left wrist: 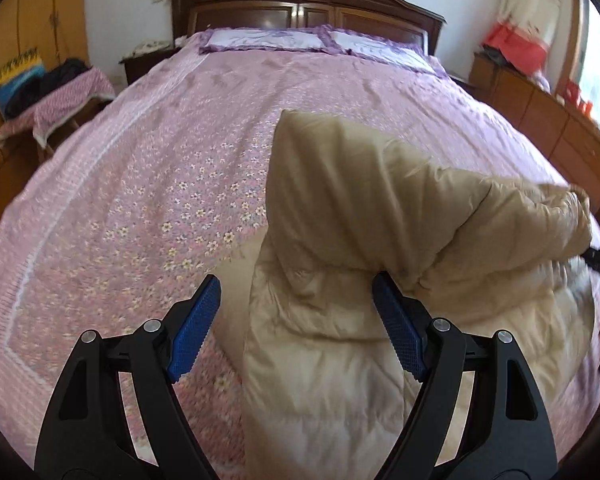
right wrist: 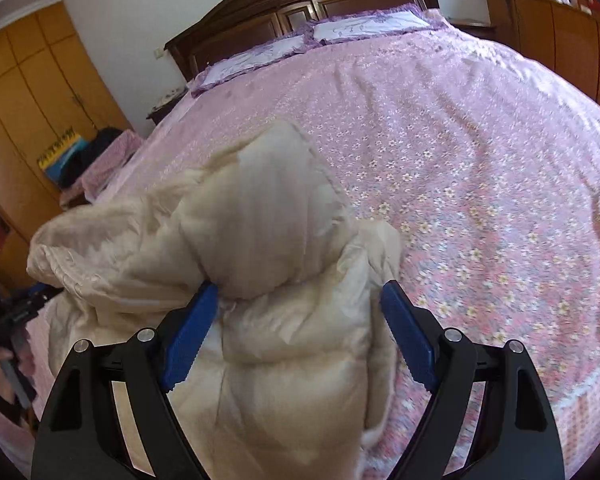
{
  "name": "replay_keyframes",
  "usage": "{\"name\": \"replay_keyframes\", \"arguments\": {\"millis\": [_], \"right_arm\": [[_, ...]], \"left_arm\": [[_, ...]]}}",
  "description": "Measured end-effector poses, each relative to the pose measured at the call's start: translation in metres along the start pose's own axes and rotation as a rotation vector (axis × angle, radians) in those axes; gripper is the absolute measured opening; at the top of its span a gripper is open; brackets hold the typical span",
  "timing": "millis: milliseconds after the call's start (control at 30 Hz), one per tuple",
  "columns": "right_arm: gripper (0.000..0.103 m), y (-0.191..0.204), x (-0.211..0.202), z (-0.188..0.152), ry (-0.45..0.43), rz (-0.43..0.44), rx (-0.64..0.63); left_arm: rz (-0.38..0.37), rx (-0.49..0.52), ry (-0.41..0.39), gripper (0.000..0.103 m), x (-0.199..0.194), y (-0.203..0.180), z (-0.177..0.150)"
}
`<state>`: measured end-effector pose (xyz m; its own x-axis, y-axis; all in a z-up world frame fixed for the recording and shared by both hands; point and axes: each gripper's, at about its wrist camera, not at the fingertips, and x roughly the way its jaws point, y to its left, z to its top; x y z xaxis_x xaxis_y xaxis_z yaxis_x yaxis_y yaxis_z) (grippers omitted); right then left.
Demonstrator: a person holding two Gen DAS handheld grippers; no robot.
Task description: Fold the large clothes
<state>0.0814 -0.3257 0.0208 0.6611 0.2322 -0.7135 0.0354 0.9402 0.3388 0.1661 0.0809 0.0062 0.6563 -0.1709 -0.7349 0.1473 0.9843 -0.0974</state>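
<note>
Blue pads [left wrist: 196, 328] of the left gripper [left wrist: 296, 328] stand wide apart, nearest the lens, with nothing pressed between them: its jaws are open over the near edge of the coat [left wrist: 340, 352]. One pad lies close beside a fold of the coat; whether it touches I cannot tell. The right gripper [right wrist: 296, 336] is likewise spread wide, its jaws open, the coat [right wrist: 284, 360] bulging up between the fingers [right wrist: 408, 344] without being clamped.

That beige puffy coat lies crumpled on the bed [left wrist: 140, 184], at its near end, partly folded over on itself, a padded flap [left wrist: 332, 168] pointing toward the headboard [left wrist: 304, 4]. Under it the bed wears a pink flowered cover [right wrist: 480, 184].

Beyond the coat, toward the headboard, two lilac pillows [left wrist: 268, 40] sit side by side against the dark wood. Beside the bed, a cloth-draped stool [left wrist: 56, 104] stands before yellow wardrobe doors [right wrist: 32, 92].
</note>
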Motion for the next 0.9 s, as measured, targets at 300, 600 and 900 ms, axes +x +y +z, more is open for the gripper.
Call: {"name": "replay_keyframes", "arguments": {"millis": [300, 600, 900], "right_arm": [[0.074, -0.014, 0.013, 0.008, 0.018, 0.048, 0.147], [0.018, 0.001, -0.004, 0.030, -0.063, 0.087, 0.129], [0.016, 0.021, 0.035, 0.062, -0.059, -0.066, 0.092]], "left_arm": [[-0.139, -0.160, 0.020, 0.053, 0.034, 0.017, 0.005], [-0.095, -0.212, -0.079, 0.009, 0.012, 0.023, 0.027], [0.074, -0.153, -0.010, 0.009, 0.063, 0.015, 0.052]]}}
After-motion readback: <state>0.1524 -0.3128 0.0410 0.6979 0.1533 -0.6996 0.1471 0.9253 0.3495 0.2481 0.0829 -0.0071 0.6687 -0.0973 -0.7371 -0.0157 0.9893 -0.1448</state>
